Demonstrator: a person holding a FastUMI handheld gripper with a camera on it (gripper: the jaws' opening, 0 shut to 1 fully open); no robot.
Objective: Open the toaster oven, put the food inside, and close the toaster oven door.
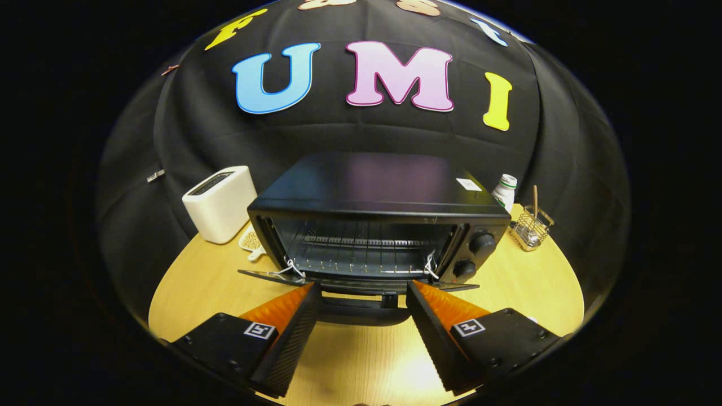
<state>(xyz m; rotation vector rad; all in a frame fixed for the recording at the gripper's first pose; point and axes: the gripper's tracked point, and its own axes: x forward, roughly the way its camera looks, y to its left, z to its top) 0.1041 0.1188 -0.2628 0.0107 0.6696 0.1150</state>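
The gripper has its two fingers spread wide apart, holding nothing. Each finger carries a small square black-and-white marker on its upper face; the pattern is a code, not readable writing. Between the fingertips, just ahead of them, lies the handle of the toaster oven door — the door is dropped down flat toward the fingers, and whether the tips touch it cannot be told.

The toaster oven stands on the wooden table straight beyond the fingers, its cavity open. A wire rack spans the inside, and no food can be made out on it. White cord or ties hang at the lower left and lower right corners of the opening. Two round knobs sit one above the other on the panel at the oven's right side. A small white sticker lies on the oven's top near its right rear corner; its print is too small to read.

Left of the oven stands a white slot toaster, and between the two, on the table, a pale spoon-like dish with small light pieces. Right of the oven, behind its corner, is a white bottle with a green band — its label unreadable — and beside that a small wire basket with a wooden stick upright in it.
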